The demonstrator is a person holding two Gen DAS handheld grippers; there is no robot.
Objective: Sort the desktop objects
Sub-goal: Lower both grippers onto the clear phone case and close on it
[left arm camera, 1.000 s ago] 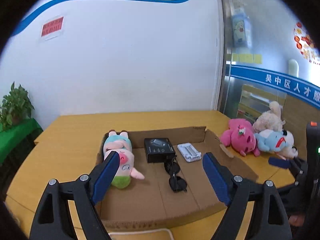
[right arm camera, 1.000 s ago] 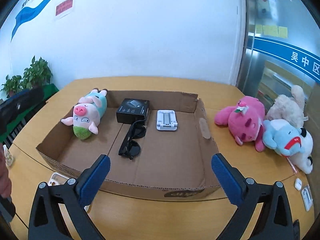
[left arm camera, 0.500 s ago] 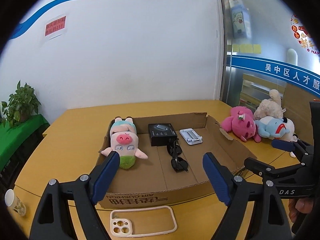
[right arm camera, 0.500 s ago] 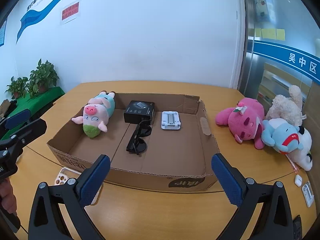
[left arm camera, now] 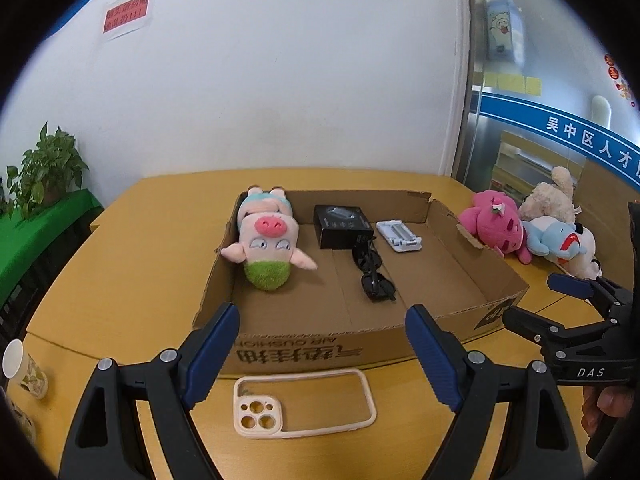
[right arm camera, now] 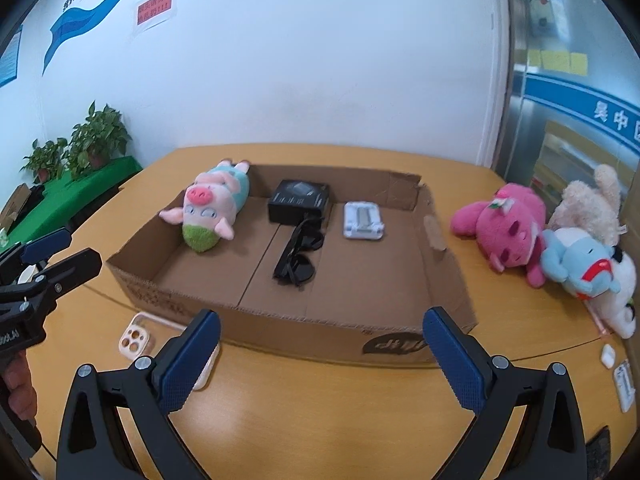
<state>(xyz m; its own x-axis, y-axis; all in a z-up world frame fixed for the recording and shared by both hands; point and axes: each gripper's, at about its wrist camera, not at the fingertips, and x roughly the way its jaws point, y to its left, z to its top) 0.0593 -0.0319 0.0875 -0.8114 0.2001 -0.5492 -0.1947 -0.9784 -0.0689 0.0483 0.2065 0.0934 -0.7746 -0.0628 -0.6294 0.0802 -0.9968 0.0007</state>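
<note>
A shallow cardboard box [left arm camera: 304, 344] [right arm camera: 320, 332] lies on the wooden table. Inside it are a pig plush [left arm camera: 266, 246] [right arm camera: 208, 208], a black case [left arm camera: 342, 224] [right arm camera: 298, 200], black sunglasses [left arm camera: 374, 280] [right arm camera: 296, 256] and a white stand [left arm camera: 400, 236] [right arm camera: 362, 220]. A cream phone case [left arm camera: 304, 404] [right arm camera: 138, 338] lies on the table in front of the box. My left gripper [left arm camera: 322, 356] is open and empty just above the phone case. My right gripper [right arm camera: 320, 360] is open and empty before the box's front wall.
A pink plush [right arm camera: 508, 232], a blue-and-white plush [right arm camera: 588, 268] and a beige plush [right arm camera: 592, 204] lie right of the box. White earbuds [right arm camera: 608, 356] and a small flat device [right arm camera: 624, 384] lie at the right edge. A paper cup [left arm camera: 24, 368] stands at the left.
Both grippers have pulled back from over the box toward the near table edge. The phone case has come into the left wrist view. Both stay open.
</note>
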